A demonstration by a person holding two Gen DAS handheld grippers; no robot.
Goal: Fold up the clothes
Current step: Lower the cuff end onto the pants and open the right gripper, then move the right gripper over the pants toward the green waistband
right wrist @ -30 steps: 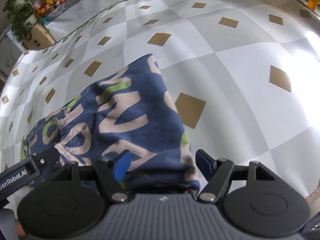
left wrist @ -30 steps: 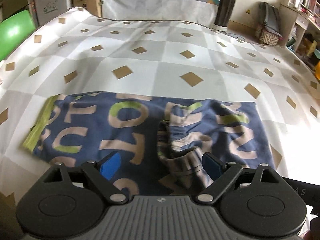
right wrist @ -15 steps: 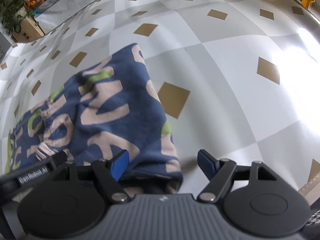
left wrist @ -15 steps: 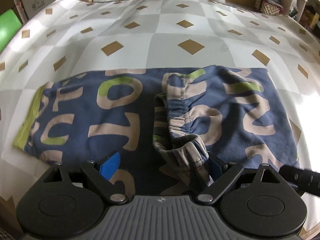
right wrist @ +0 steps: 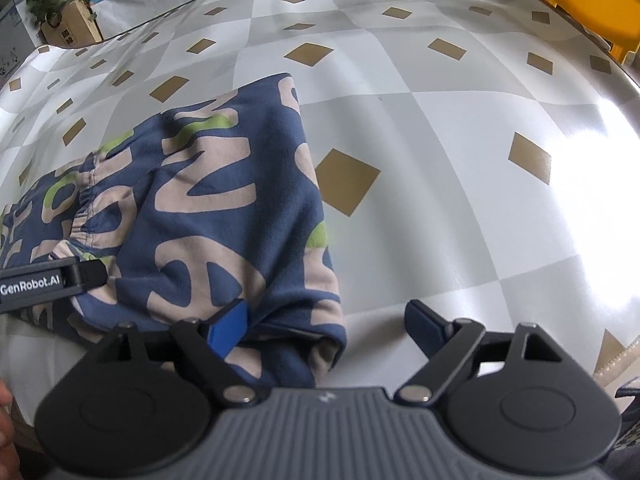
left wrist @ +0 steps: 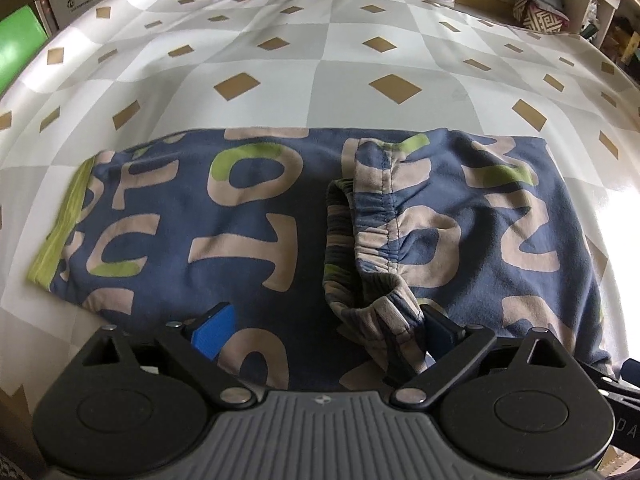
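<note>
garment: navy cotton trousers printed with big beige and lime letters (left wrist: pixel 248 216), folded flat, gathered elastic waistband (left wrist: pixel 372 224) turned over on top
location: near edge of bench under grey-white checked cloth with tan diamonds (left wrist: pixel 320 60)
left tongs (left wrist: pixel 324 328): spread, nothing held, over waistband
right tongs (right wrist: pixel 328 324): spread, nothing held, straddling garment's right corner

Left gripper (left wrist: pixel 326 330) low, jaws spread wide, right gripper (right wrist: pixel 326 322) alongside, jaws equally wide
</note>
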